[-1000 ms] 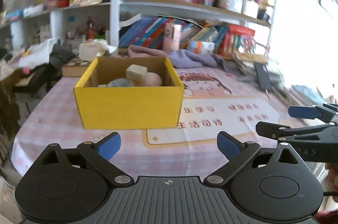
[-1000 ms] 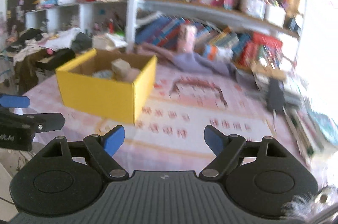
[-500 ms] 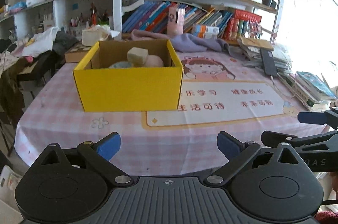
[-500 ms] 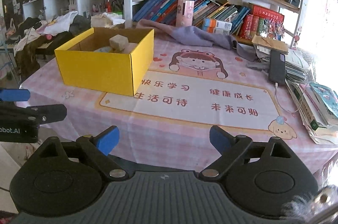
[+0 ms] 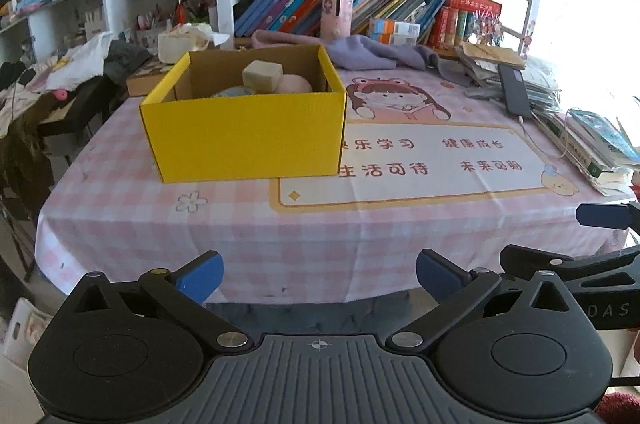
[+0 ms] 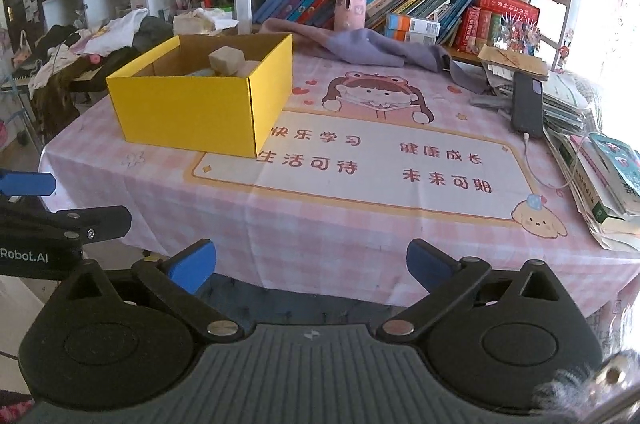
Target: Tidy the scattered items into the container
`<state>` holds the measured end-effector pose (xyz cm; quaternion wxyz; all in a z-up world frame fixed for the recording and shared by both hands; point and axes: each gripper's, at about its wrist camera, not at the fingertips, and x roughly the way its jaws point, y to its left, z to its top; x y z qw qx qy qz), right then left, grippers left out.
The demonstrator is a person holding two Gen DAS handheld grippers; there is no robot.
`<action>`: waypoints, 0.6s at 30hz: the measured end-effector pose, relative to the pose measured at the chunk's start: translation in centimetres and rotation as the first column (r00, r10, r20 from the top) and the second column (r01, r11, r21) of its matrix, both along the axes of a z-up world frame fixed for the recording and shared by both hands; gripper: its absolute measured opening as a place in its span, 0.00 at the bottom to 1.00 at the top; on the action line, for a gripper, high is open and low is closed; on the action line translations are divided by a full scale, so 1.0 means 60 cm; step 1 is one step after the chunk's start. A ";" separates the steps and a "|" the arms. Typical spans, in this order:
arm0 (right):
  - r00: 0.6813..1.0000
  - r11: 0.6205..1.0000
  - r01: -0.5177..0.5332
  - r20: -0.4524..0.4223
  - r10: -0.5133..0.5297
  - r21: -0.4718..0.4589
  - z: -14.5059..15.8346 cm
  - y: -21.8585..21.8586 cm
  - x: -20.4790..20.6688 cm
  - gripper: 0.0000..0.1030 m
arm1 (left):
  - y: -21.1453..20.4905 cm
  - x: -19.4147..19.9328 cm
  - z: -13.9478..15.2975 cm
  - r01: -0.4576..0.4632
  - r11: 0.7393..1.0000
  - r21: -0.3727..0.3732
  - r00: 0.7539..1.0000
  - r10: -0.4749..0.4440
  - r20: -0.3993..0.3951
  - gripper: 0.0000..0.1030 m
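A table under a pink checked tablecloth (image 5: 120, 216) fills mid-frame. A yellow box (image 5: 244, 136), left of center, holds a tan block (image 5: 262, 77) and a pink rounded item (image 5: 295, 84). At lower frame, the left gripper (image 5: 318, 274) and right gripper (image 6: 310, 260) both gape, released, holding nothing, off the table's near edge.
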<state>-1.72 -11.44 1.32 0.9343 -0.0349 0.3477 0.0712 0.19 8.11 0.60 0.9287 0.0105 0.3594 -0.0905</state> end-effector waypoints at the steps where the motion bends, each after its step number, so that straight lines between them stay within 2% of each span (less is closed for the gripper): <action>1: 1.000 1.000 0.000 -0.001 0.000 -0.002 -0.001 -0.001 -0.001 1.00 | 0.000 -0.001 0.000 -0.001 1.000 -0.001 1.000 0.001 -0.002 1.00; 18: 1.000 1.000 0.015 -0.026 -0.016 -0.021 -0.005 -0.013 -0.009 1.00 | -0.020 -0.012 0.003 0.006 1.000 0.024 1.000 -0.006 -0.014 1.00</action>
